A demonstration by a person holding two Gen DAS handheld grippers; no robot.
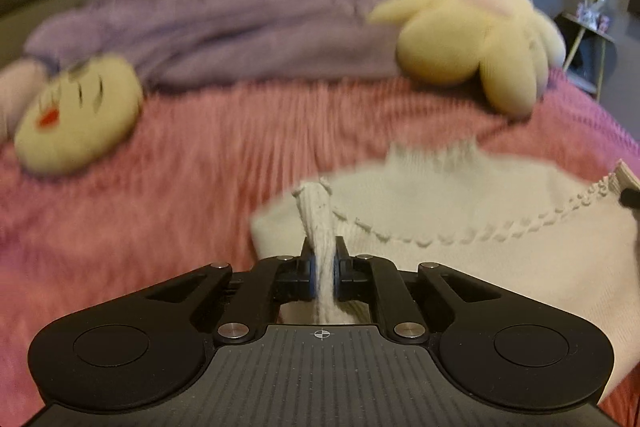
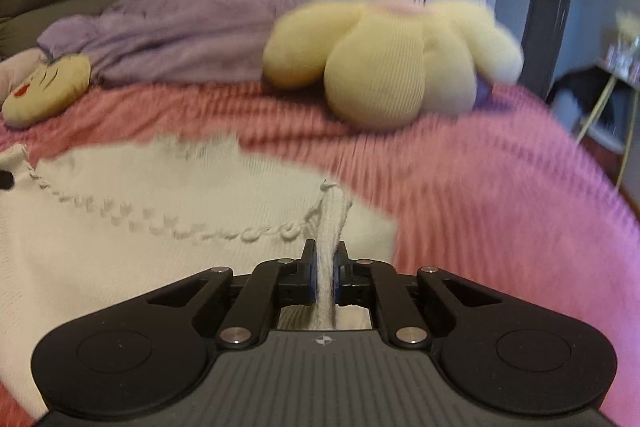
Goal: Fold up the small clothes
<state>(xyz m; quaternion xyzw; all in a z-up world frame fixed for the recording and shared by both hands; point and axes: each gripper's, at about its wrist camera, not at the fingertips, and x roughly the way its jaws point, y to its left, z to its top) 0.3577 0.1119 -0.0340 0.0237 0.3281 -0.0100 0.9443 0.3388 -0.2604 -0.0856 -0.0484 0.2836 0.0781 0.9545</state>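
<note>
The left gripper point(image 1: 324, 265) is clamped on a bunched corner of the cream knit top point(image 1: 460, 211), the fabric pinched into a narrow ridge between its pads. The rest of the garment spreads ahead of it and off to its right, lying on the pink bedspread point(image 1: 180, 163). A scalloped trim runs across the top between the 2 held corners, and a ribbed collar sits just beyond it, so the grip looks to be on the hem edge, carried over toward the neck, though blur makes this uncertain.

The right gripper point(image 2: 325, 263) is closed the same way on the other corner, with the top point(image 2: 160, 195) stretching ahead and to its left.

This reads as the middle of a fold, with 1 edge being laid over the body of the garment. The next move calls for both grippers to lower together, keep the edge taut and level, set it squarely near the collar, and only then let go.

Well beyond, 2 yellow plush toys point(image 1: 80, 111) point(image 2: 380, 67) lie clear of the work.
</note>
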